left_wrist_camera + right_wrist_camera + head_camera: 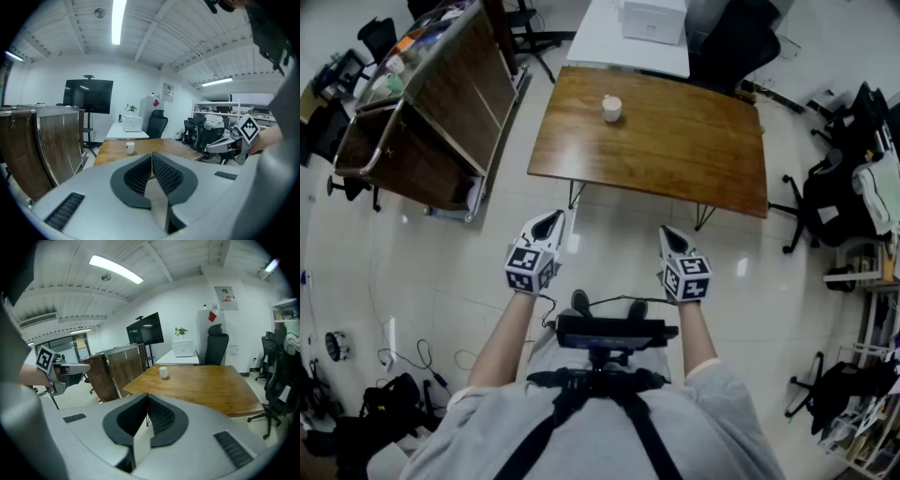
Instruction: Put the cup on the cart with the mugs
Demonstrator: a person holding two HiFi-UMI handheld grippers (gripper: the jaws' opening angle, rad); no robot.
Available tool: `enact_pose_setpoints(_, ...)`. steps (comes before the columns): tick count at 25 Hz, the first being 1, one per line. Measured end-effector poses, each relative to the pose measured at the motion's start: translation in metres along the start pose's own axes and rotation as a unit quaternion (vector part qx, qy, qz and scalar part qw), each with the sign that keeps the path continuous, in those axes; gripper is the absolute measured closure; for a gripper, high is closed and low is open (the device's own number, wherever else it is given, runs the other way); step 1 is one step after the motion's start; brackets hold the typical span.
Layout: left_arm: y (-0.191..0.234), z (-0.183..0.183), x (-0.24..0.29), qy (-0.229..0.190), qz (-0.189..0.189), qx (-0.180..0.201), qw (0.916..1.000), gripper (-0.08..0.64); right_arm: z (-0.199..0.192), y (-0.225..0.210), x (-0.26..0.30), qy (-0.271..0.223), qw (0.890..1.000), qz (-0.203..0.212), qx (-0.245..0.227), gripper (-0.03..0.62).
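A small white cup (611,109) stands alone on the far left part of the wooden table (675,159); it also shows as the cup (130,147) and the cup (163,372) in the gripper views. The wood-panelled cart (441,103) with a metal frame stands left of the table, with several small items on its top. My left gripper (551,223) and right gripper (671,237) hover over the floor short of the table's near edge, both shut and empty. In the gripper views the left gripper (151,155) and the right gripper (147,398) have their jaws pressed together.
A white desk (609,42) with a white box (653,21) stands behind the table, beside a black office chair (736,42). More chairs (839,197) and shelving crowd the right. Cables and bags (384,403) lie on the floor at the lower left.
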State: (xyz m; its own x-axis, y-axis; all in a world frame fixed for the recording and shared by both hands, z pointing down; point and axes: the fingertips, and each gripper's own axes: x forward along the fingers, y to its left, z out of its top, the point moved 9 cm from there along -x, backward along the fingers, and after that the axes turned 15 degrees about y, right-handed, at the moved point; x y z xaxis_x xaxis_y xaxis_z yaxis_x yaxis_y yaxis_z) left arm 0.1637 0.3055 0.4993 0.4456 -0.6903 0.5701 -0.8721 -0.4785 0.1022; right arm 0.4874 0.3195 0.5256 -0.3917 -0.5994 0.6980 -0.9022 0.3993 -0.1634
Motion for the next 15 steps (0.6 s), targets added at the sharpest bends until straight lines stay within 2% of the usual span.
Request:
enact_pose_setpoints(8, 0.046, 0.016, -0.011, -0.019, -0.016, 0.002, 0.9997, 0.548, 0.034, 0.039, 0.031, -0.018, 1.0, 0.002, -0.003, 0.592)
enact_pose_setpoints(15, 0.07, 0.034, -0.011, -0.022, -0.025, 0.033, 0.9989, 0.548, 0.058, 0.057, 0.053, -0.028, 1.0, -0.001, 0.001, 0.592)
